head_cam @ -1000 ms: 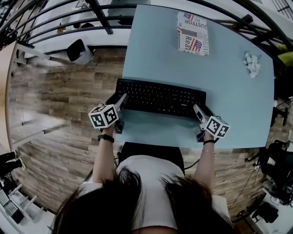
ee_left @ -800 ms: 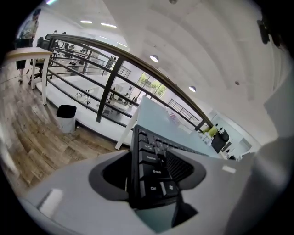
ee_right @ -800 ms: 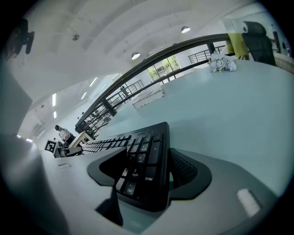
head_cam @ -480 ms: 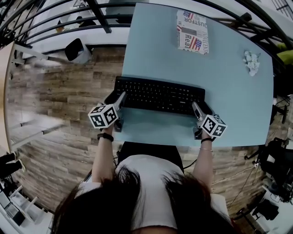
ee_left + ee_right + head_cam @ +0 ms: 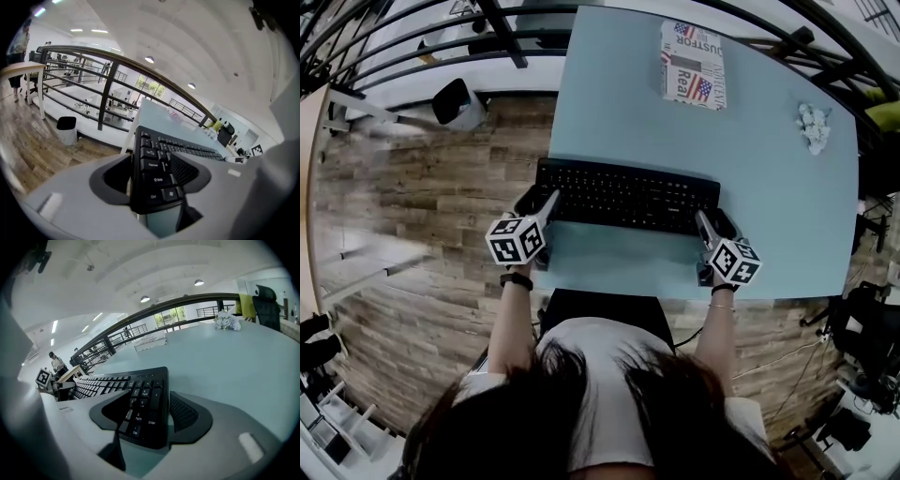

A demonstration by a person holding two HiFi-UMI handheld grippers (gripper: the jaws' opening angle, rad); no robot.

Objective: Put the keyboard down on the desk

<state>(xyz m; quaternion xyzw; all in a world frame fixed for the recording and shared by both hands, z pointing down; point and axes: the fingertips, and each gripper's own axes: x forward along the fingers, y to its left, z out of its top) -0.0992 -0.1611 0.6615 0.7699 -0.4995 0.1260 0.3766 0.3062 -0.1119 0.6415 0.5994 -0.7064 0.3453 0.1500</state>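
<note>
The black keyboard [image 5: 628, 197] lies flat on the pale blue desk [image 5: 750, 169], near its front edge. My left gripper [image 5: 539, 202] is at the keyboard's left end, and that end [image 5: 157, 168] sits between the two jaws. The jaws have just been opening, and a gap shows beside the left jaw. My right gripper [image 5: 712, 225] is at the right end, with the number-pad end [image 5: 140, 399] between its jaws. A thin strip of desk shows between the keyboard's edge and the right pad [image 5: 183, 411].
A box printed like a newspaper [image 5: 694, 66] lies at the desk's far side, and a white crumpled bunch [image 5: 814, 127] at the far right. A bin [image 5: 459, 103] and black railings [image 5: 502, 33] stand on the wooden floor to the left. A black chair seat [image 5: 609, 309] is below the front edge.
Both marker cubes have rolled a little at the keyboard's ends. The keyboard lies in the same place on the desk.
</note>
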